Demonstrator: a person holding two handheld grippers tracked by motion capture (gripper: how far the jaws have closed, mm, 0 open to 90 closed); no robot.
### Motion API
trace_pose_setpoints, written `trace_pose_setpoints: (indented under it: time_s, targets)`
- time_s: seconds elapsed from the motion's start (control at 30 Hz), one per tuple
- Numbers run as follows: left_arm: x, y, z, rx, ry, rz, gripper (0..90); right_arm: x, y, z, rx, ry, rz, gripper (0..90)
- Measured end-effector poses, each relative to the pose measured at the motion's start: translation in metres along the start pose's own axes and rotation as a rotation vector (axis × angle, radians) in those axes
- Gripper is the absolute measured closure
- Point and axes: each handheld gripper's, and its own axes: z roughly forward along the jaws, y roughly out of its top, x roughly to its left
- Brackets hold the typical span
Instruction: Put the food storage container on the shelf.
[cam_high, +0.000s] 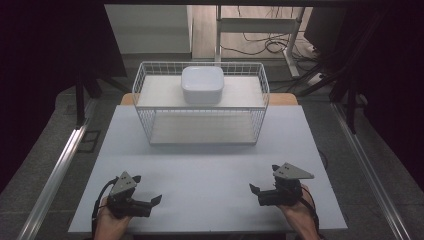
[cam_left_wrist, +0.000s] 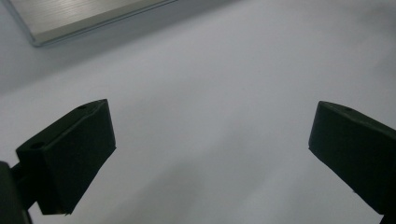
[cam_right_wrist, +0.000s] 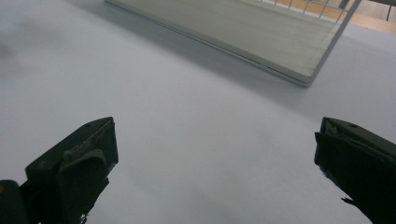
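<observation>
High view: we hold both grippers low at the frame's bottom, jaws spread, gripping nothing.
Left gripper (cam_high: 148, 192) and right gripper (cam_high: 262, 179) sit well apart from the white bowl (cam_high: 202, 84) atop the wire rack (cam_high: 145, 107); we risk clipping that rack's rim reaching up.

Dim room; grey floor (cam_high: 40, 165); cables (cam_high: 260, 42) beyond table; black curtains (cam_high: 50, 60) flanking.
</observation>
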Motion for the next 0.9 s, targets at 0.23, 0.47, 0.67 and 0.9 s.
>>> trace_pose_setpoints:
  time_s: [0.23, 0.47, 0.67, 0.9]
  targets:
    - [0.003, -0.011, -0.008, 0.001, 0.016, -0.027, 0.3, -0.003, -0.011, -0.007, 0.027, -0.017, 0.015, 0.0]
    - [0.004, -0.021, -0.012, 0.015, 0.007, -0.06, 0.3, -0.005, -0.025, -0.009, 0.058, -0.03, 0.037, 0.0]
    - [0.006, -0.024, -0.011, 0.031, -0.002, -0.081, 0.1, -0.006, -0.036, -0.009, 0.101, -0.027, 0.059, 0.0]
    - [0.006, -0.028, -0.008, 0.075, -0.008, -0.096, 0.0, -0.008, -0.043, -0.005, 0.165, -0.001, 0.094, 0.0]
